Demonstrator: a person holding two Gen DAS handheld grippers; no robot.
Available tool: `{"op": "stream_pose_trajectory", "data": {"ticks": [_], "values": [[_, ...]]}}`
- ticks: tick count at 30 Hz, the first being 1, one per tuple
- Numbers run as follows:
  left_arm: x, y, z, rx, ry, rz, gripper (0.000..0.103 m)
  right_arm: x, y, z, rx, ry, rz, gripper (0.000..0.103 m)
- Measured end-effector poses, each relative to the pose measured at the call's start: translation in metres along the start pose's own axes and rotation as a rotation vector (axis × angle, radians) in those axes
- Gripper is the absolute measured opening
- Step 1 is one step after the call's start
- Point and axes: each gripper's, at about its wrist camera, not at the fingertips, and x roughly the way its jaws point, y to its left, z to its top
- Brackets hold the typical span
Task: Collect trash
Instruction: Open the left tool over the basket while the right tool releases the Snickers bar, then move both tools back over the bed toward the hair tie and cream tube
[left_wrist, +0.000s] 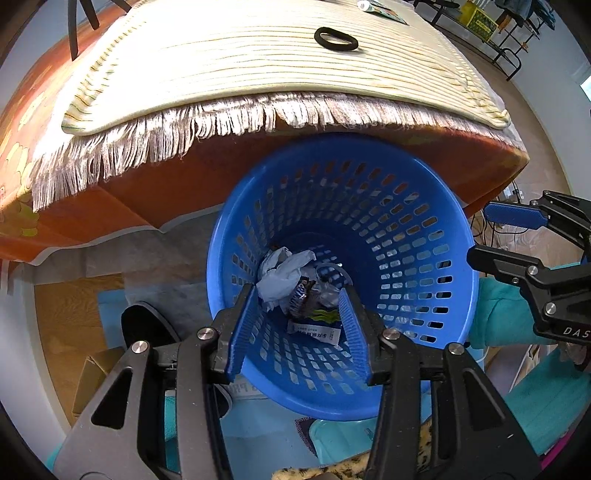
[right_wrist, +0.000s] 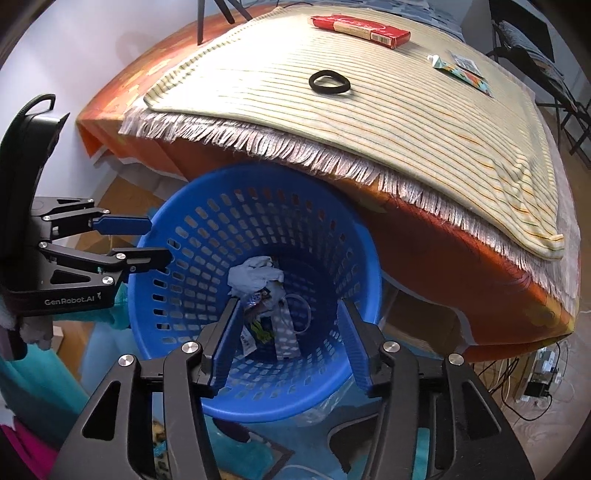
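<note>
Trash (left_wrist: 295, 291) in blue basket (left_wrist: 413, 206) under table's near edge: crumpled tissue, wrappers, perhaps a blister strip | left gripper (left_wrist: 299, 325), right gripper (right_wrist: 288, 336) both spread, empty, over rim | risk: hair tie (right_wrist: 330, 82), tube (right_wrist: 441, 63) or red box (right_wrist: 362, 26) farther back get missed.

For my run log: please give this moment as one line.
left gripper: open, empty | right gripper: open, empty | both over blue basket | trash inside
</note>
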Motion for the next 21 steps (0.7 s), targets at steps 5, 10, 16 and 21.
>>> {"op": "stream_pose_trajectory", "data": {"ticks": [5,10,16,21], "values": [[-0.003,0.000,0.004,-0.002,-0.006,0.003,0.047,-0.002,-0.004,0.002,0.015,-0.005,-0.002,0.052],[-0.014,0.001,0.017,-0.009,-0.034,-0.003,0.047,-0.010,-0.010,0.010,0.042,-0.018,0.006,0.052],[-0.033,-0.001,0.044,0.002,-0.084,-0.010,0.047,-0.026,-0.025,0.026,0.083,-0.079,0.015,0.052],[-0.044,-0.007,0.071,0.035,-0.119,0.008,0.047,-0.041,-0.043,0.047,0.072,-0.140,0.002,0.053]]}}
